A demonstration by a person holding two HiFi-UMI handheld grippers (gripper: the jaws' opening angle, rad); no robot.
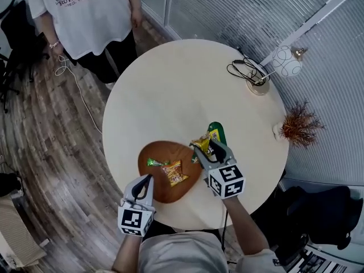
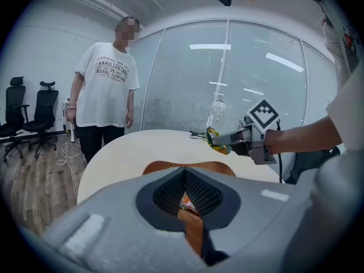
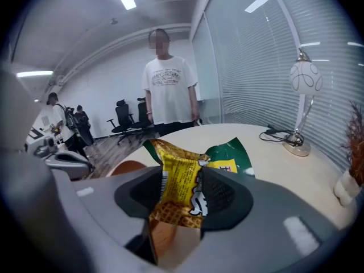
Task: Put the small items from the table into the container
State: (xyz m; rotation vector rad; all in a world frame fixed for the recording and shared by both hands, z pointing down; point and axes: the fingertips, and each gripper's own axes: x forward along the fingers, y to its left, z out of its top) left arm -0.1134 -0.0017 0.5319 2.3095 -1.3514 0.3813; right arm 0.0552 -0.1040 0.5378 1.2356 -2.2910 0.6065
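Fingers (image 1: 203, 156) of the right gripper (image 1: 206, 145): clamped on a yellow packet (image 1: 201, 143).

Head view.
- Yellow packet: held clear of the round pale table (image 1: 182, 84), beside the right edge of the wooden tray (image 1: 162, 191).
- Wooden tray: brown, teardrop-shaped, at the near side of the table. It contains an orange packet (image 1: 175, 173) and a small green wrapper (image 1: 154, 162), close together.
- Green packet (image 1: 216, 131): flat on the table just beyond the right gripper.
- Left gripper (image 1: 145, 181): over the tray's near left part, fingers together.
- Lamp (image 1: 286, 61), cable (image 1: 244, 70) and dried plant (image 1: 298, 124): at the far right of the table.
- Person (image 1: 85, 10): standing beyond the table.

Left gripper view.
- Finger pads meet at the tips with nothing between them.
- Tray wood and a scrap of the orange packet show through the slit below the tips.
- Right gripper (image 2: 216, 140): at the right, carrying the yellow packet above the table.

Right gripper view.
- Yellow packet (image 3: 179, 186): upright between the pads, pinched across its middle. It is crinkled glossy foil with a waffle-grid print at the lower end, bold black-and-white lettering on one side and a barcode strip along the left edge.
- Green packet (image 3: 230, 158): behind it on the table, with a yellow label panel.
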